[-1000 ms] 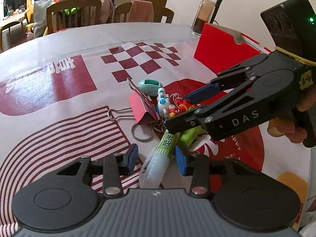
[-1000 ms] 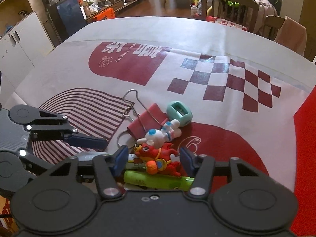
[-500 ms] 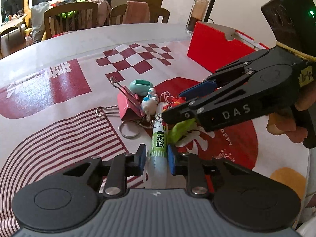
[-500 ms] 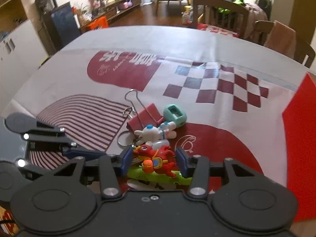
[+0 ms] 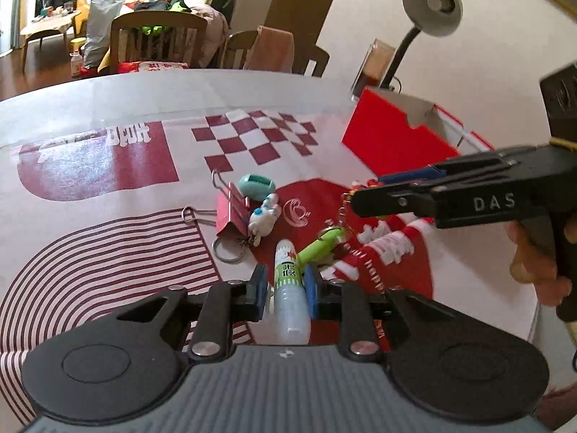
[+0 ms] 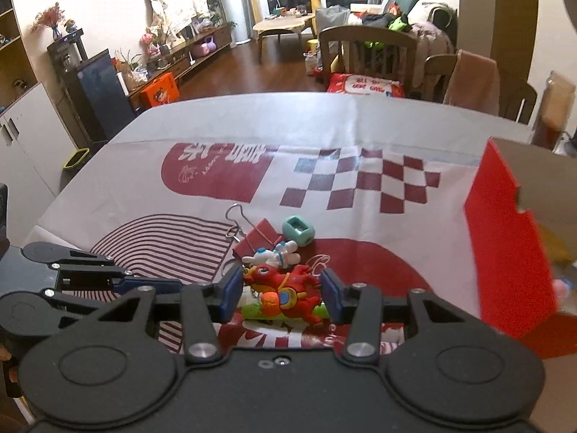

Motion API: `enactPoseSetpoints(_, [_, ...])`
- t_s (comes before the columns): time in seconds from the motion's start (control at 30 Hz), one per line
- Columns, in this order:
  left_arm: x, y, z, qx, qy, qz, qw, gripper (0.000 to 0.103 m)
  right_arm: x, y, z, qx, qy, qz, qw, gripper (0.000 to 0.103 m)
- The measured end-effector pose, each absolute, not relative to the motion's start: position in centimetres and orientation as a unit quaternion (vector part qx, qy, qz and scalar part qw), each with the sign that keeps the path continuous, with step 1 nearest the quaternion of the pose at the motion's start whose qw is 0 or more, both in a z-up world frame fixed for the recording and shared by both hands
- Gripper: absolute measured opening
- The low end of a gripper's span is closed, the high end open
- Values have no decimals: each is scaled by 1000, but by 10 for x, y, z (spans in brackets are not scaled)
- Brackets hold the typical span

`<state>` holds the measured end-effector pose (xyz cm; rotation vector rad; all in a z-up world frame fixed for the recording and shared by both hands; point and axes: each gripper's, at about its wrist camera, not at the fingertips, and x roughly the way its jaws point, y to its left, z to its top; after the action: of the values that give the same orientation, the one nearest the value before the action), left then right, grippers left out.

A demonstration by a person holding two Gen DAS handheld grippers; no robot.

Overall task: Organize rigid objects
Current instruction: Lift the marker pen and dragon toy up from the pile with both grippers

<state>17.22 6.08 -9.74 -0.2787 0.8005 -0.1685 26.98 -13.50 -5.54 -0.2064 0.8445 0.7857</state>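
The desk [image 5: 108,101] is covered by a white cloth printed with dark red blocks, checks and curved stripes, and everything loose sits near its middle. At the desk's far right stands a red cardboard box [image 5: 389,140] with an open top; in the right wrist view the same box [image 6: 505,238] rises just right of the loose items. The left gripper [image 5: 286,287] has its blue fingers [image 5: 259,288] closed narrowly around the clear cap end of a glue stick [image 5: 288,288], whose green label points away from the camera. The right gripper [image 6: 280,290] grips a red toy keychain [image 6: 285,285] between its blue fingers [image 6: 230,290], which press against the figure's two sides; in the left wrist view this gripper [image 5: 375,191] reaches in from the right, above the cloth, with the keychain's chain hanging under its tip. A green marker [image 5: 319,247] lies slantwise, touching the glue stick's side near the left gripper's right finger, and it shows under the red toy in the right wrist view [image 6: 252,312]. Farther back sits a pink binder clip [image 5: 230,211] with wire handles, a white and blue figurine keychain [image 5: 263,216] just beside it with its ring on the cloth, and a small teal sharpener [image 5: 256,186] close behind them.
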Motion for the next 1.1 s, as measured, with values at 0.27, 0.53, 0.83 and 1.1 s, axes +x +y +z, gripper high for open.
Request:
enactPoseSetpoints(0.27, [166,57,-67,-150,368,-66,915,19,261,-155,-24,-114,383,345,849,46])
enactPoseSetpoints(0.53, [169,43,-43,-138,347,-68,925,5,265,-185,-3,-117,368,329,862,46])
enactPoseSetpoints(0.83, [163,36,-60,-130,385,-78,910,6,270,-225,-4,-101,380,324,861,46])
enactPoseSetpoints(1.1, [143,34,-88,-80,415,-104,900,65,267,-242,-6,-97,387,325,857,46])
